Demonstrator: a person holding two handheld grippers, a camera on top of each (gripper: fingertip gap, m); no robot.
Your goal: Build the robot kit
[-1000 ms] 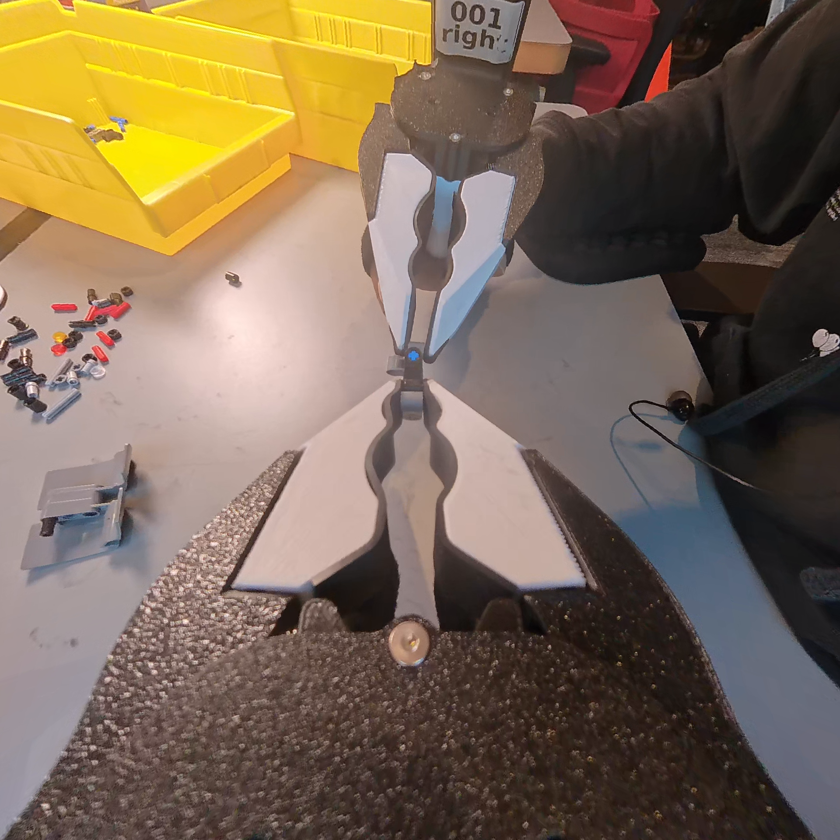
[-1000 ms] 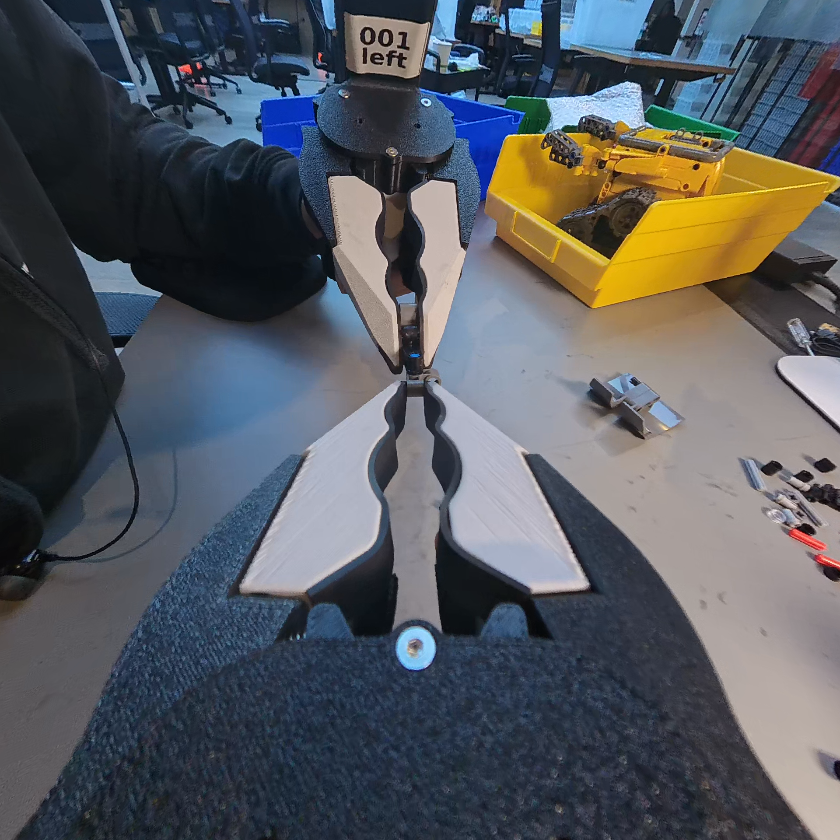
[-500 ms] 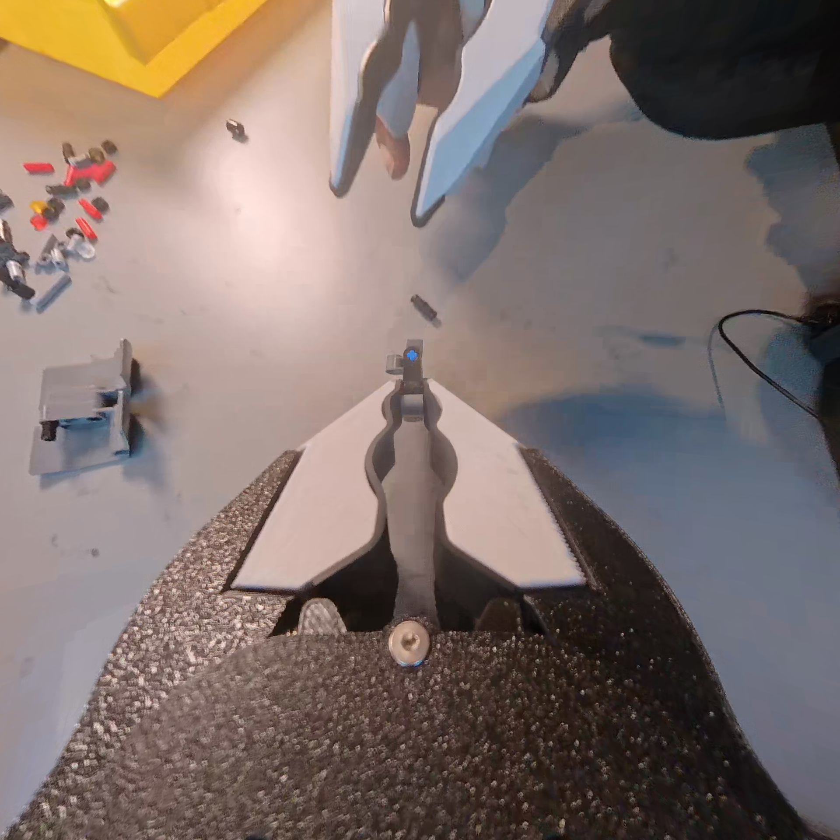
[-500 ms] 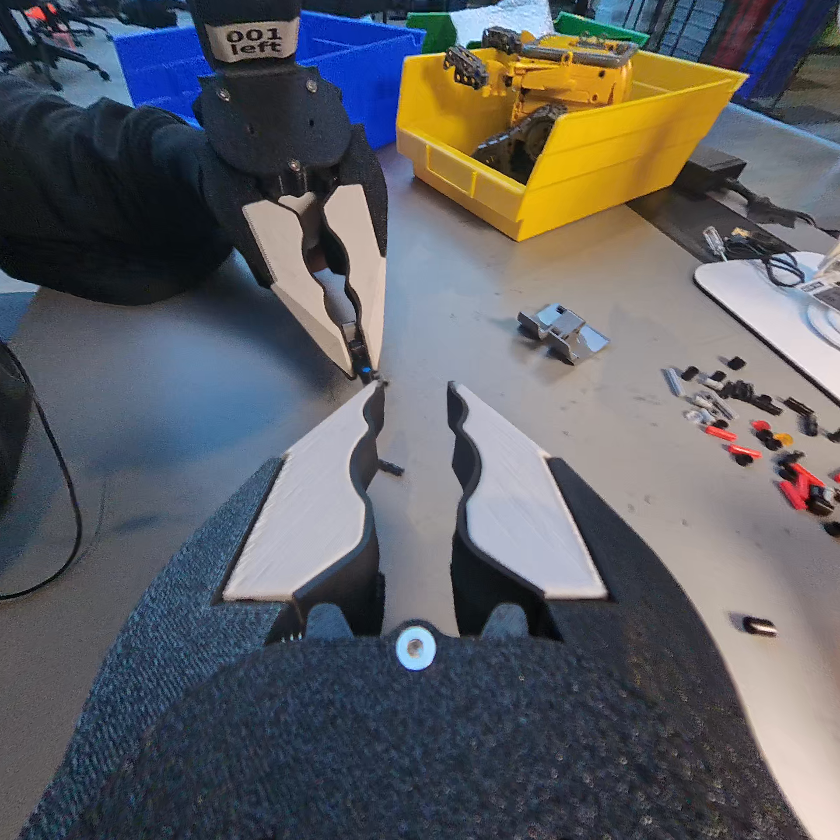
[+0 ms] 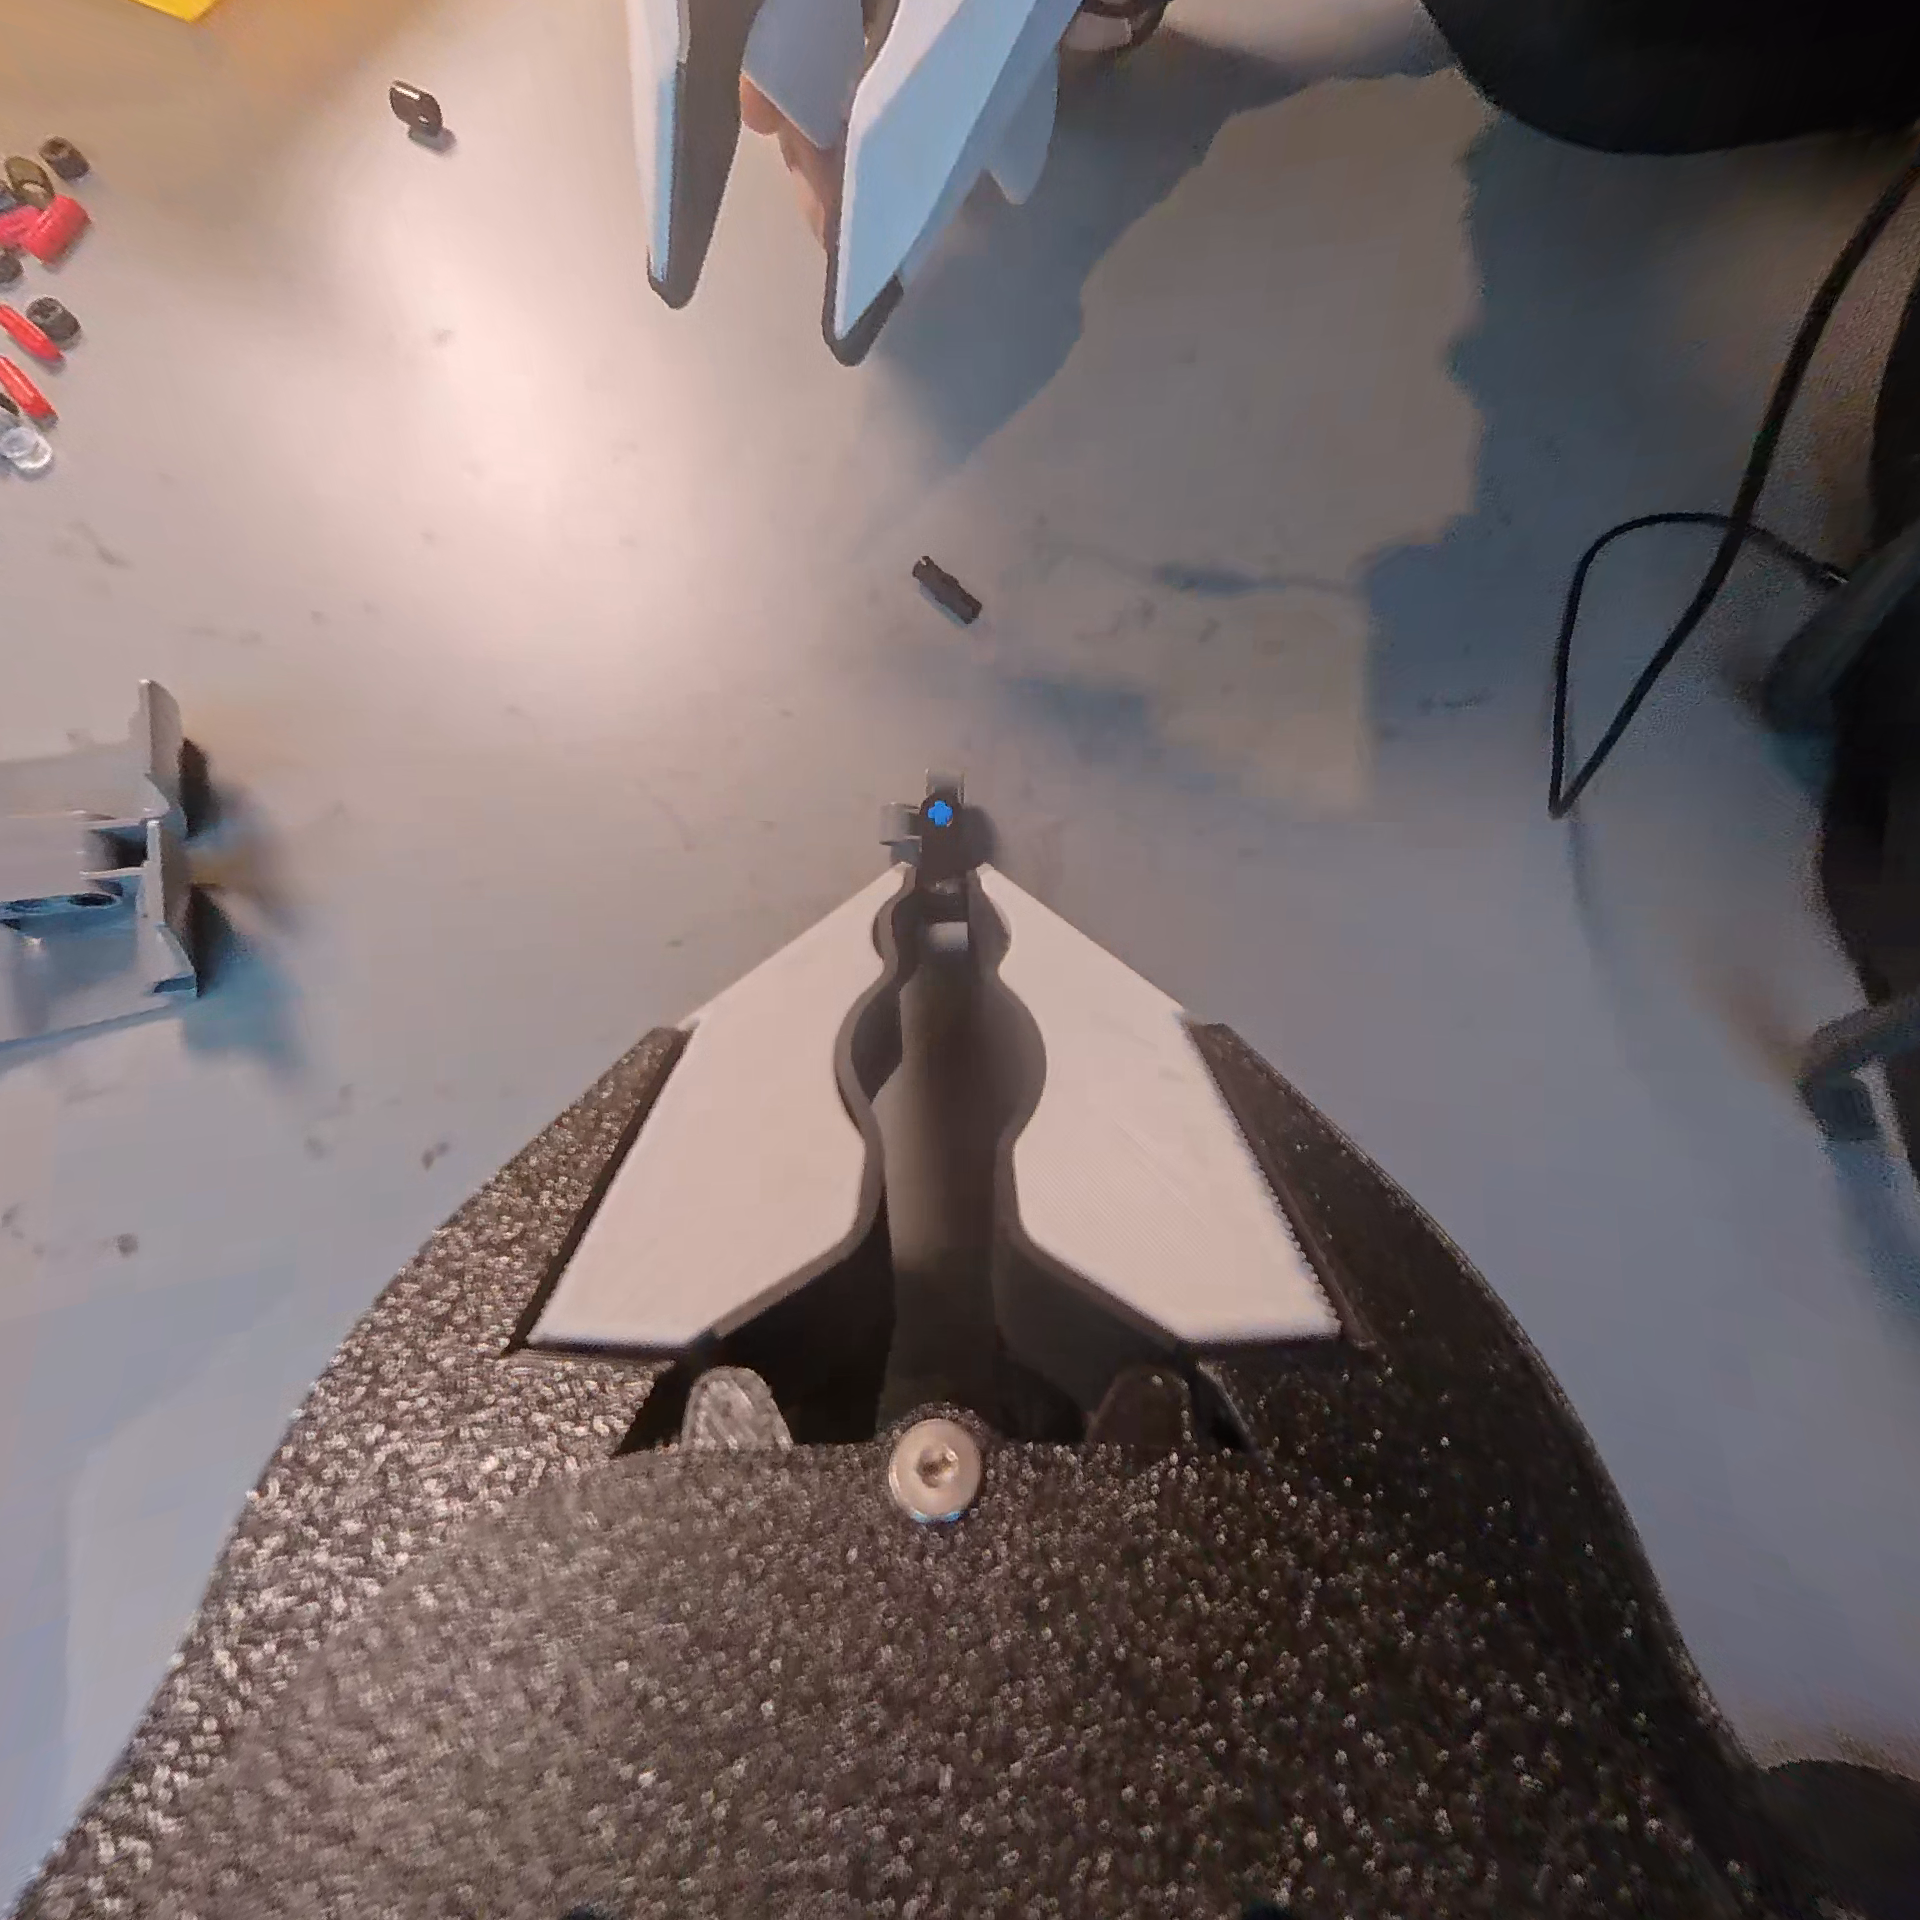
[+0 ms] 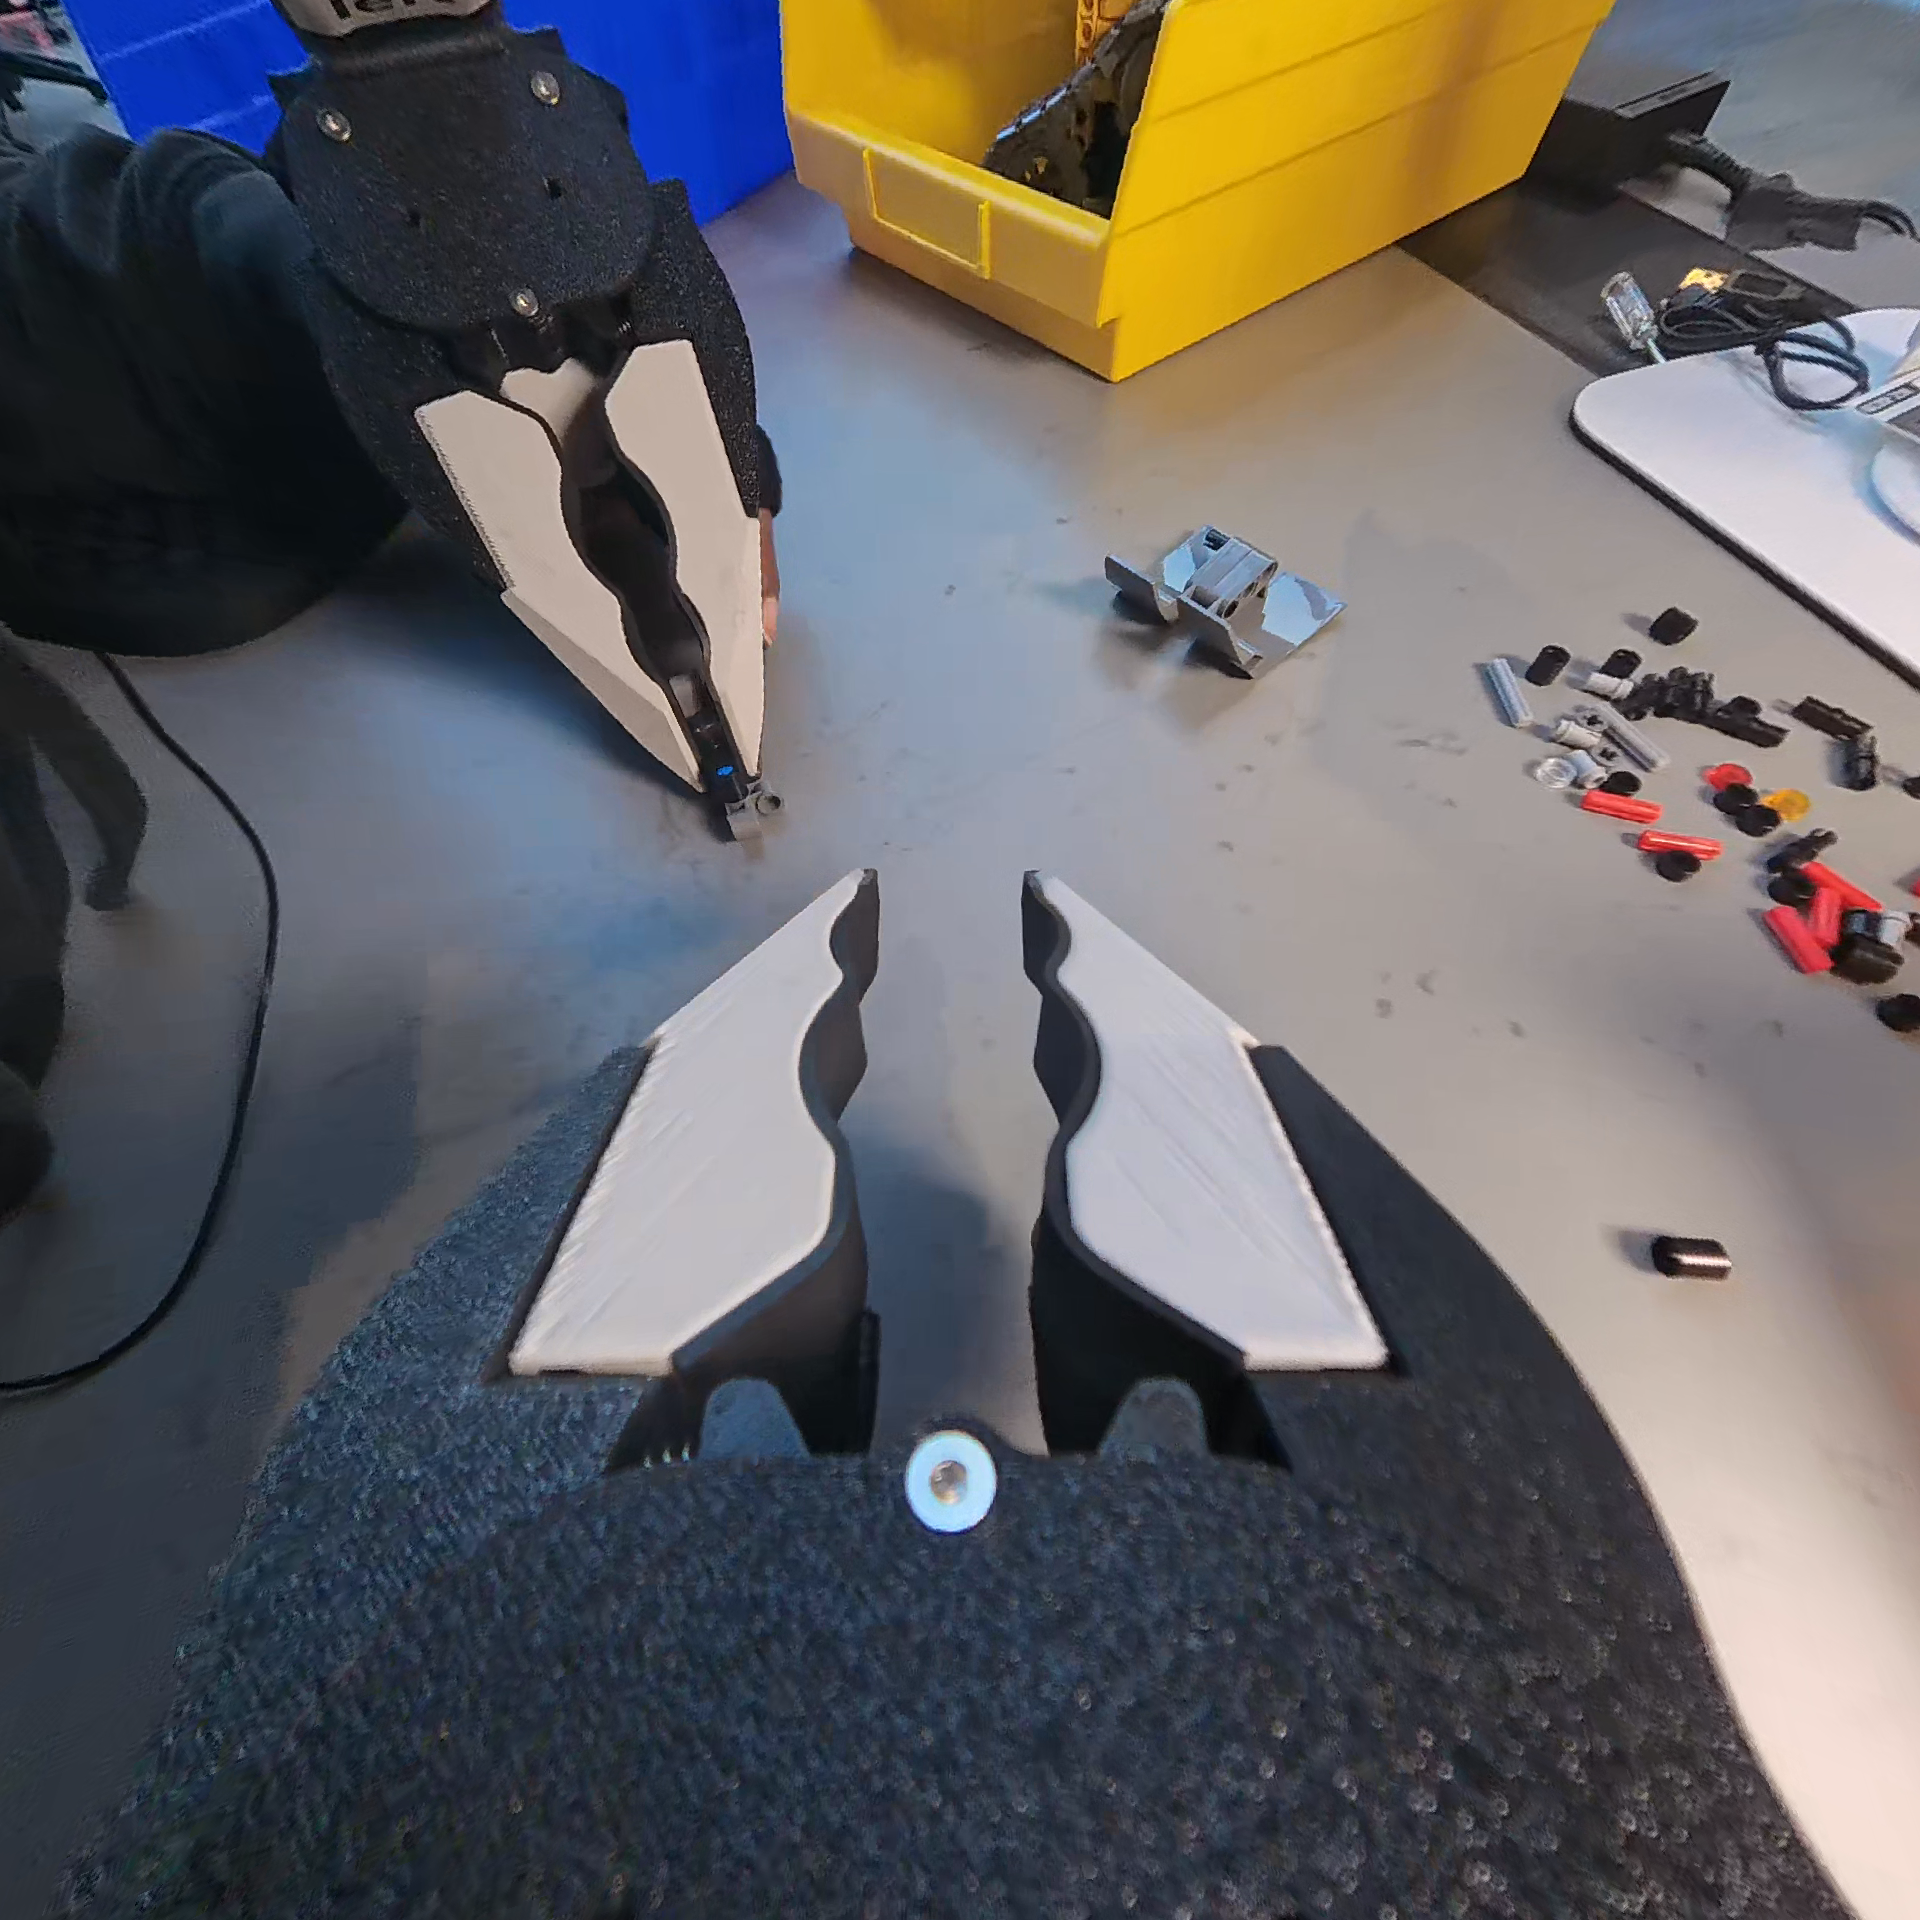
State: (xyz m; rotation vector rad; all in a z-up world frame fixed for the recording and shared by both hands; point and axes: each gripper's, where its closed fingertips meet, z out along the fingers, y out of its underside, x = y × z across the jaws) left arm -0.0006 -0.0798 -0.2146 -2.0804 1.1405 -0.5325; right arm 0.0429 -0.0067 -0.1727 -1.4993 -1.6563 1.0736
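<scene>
My left gripper is shut on a small grey connector piece with a blue pin and holds it low over the grey table. It also shows in the right wrist view, tilted down, with the piece at its tips close to the table. My right gripper is open and empty, a short way from the left gripper's tips. It shows in the left wrist view at the top. A small black pin lies on the table between the two grippers.
A grey brick assembly lies on the table. A scatter of small red, black and grey parts is at the right, with a lone black pin. A yellow bin and a blue bin stand behind. A black cable runs at the left. About 10 cm separates my left fingertips from my right.
The grippers met tip to tip on the small piece. My right gripper has opened and drawn back. A black pin now lies on the table. My left gripper has lowered, still holding the piece.
</scene>
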